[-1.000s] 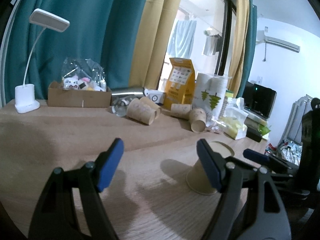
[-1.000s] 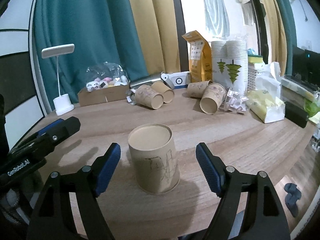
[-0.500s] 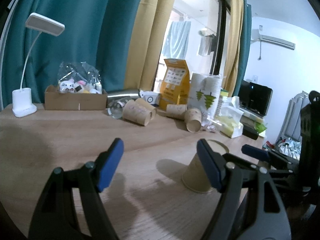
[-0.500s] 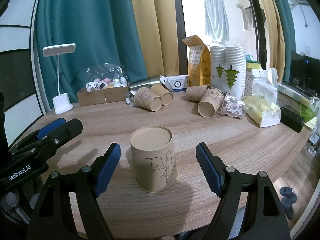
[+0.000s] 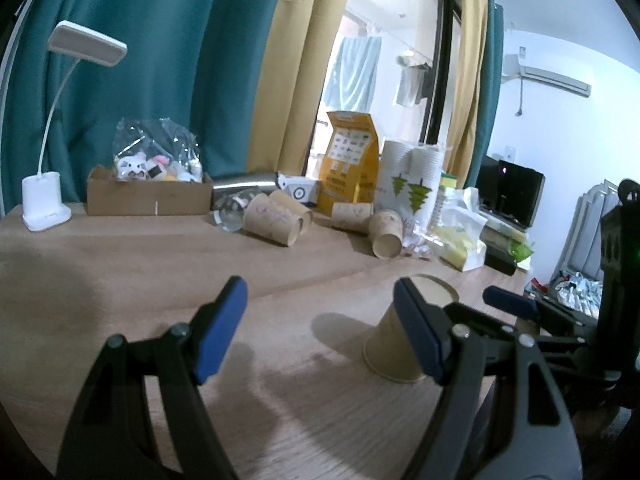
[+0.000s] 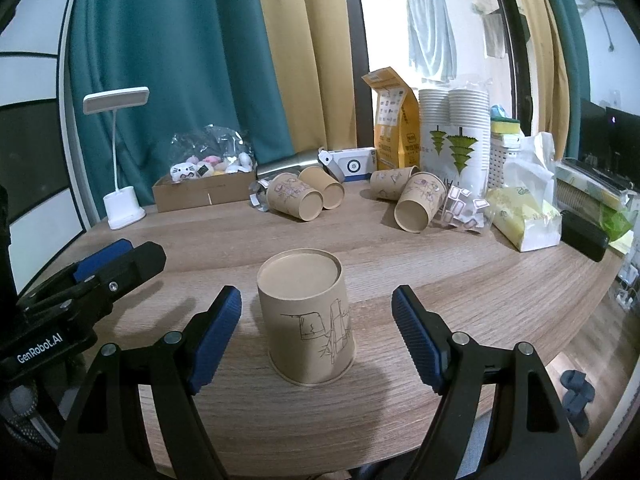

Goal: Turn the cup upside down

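Left wrist view: the left gripper (image 5: 318, 330) has its jaws spread over bare surface (image 5: 120, 264); the cup (image 5: 394, 346) stands mouth-down just right of it, partly hidden behind its right finger.

Right wrist view: the right gripper (image 6: 316, 338) has its jaws spread either side of the upside-down cup (image 6: 306, 320), not touching it.

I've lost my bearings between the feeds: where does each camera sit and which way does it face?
Left wrist: on the left hand-held gripper, facing the cluttered table back; its open fingers show, cup at right.
Right wrist: on the right hand-held gripper, facing the upside-down cup between open fingers.
Shared: cup, desk lamp, each other's gripper.
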Tool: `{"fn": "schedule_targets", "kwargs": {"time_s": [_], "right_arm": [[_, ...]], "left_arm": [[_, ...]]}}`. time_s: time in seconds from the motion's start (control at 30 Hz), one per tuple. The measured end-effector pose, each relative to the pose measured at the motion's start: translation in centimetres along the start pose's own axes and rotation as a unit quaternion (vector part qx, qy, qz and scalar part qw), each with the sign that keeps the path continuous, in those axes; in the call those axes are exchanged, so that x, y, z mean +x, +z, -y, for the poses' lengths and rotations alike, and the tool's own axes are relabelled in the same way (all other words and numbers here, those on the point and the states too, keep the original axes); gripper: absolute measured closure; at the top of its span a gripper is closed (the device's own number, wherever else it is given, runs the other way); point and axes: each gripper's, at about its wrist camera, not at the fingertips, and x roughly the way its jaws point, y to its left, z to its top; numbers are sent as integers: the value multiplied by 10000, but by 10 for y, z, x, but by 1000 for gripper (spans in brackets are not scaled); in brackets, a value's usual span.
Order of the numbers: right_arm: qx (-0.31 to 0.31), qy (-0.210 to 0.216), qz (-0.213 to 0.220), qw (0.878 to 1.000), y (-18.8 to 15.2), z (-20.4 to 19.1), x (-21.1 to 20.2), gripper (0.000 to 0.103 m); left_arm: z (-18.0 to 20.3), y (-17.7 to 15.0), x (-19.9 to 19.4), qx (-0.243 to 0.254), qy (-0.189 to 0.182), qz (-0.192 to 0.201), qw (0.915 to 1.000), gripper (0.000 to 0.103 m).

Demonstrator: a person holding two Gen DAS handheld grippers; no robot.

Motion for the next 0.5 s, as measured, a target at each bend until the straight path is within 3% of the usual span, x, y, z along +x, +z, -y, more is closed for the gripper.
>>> {"fn": "schedule_targets", "kwargs": {"time_s": [0.5], "right_arm": [[22,7,-18,10000,-1,2,1,23]], "left_arm": [[-1,0,2,-62,140,-101,9998,26]]}}
